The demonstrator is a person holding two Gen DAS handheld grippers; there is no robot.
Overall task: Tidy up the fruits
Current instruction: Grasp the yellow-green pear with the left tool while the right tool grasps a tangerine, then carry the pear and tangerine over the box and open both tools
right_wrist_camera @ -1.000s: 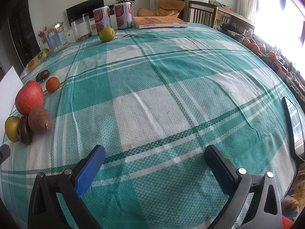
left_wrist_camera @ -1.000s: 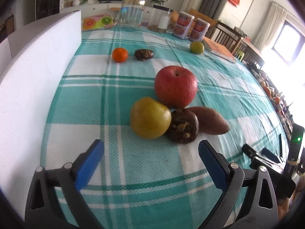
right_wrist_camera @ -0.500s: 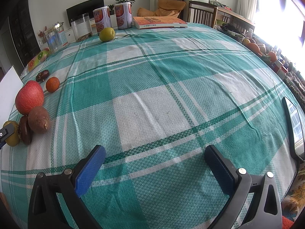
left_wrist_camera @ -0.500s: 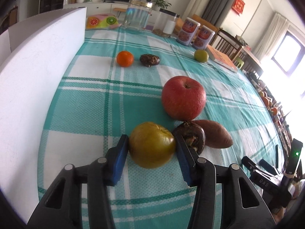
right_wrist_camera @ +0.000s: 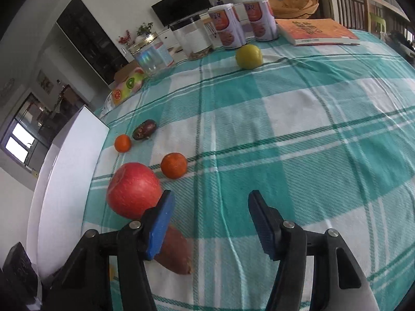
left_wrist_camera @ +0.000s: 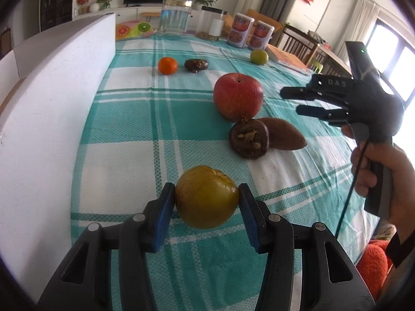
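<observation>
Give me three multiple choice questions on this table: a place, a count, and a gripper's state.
1. The printed cans stand: A) beside the orange book; B) against the white board; C) touching the red apple.
2. How many tangerines show in the right wrist view? A) one; B) two; C) four.
3. The left gripper is: A) open and empty; B) shut on the red apple; C) shut on the yellow-green fruit.
Answers: 1 A, cans and book share the far edge. 2 B, a nearer one and a farther one. 3 C, its blue pads, just closed, press the fruit's sides.
</observation>
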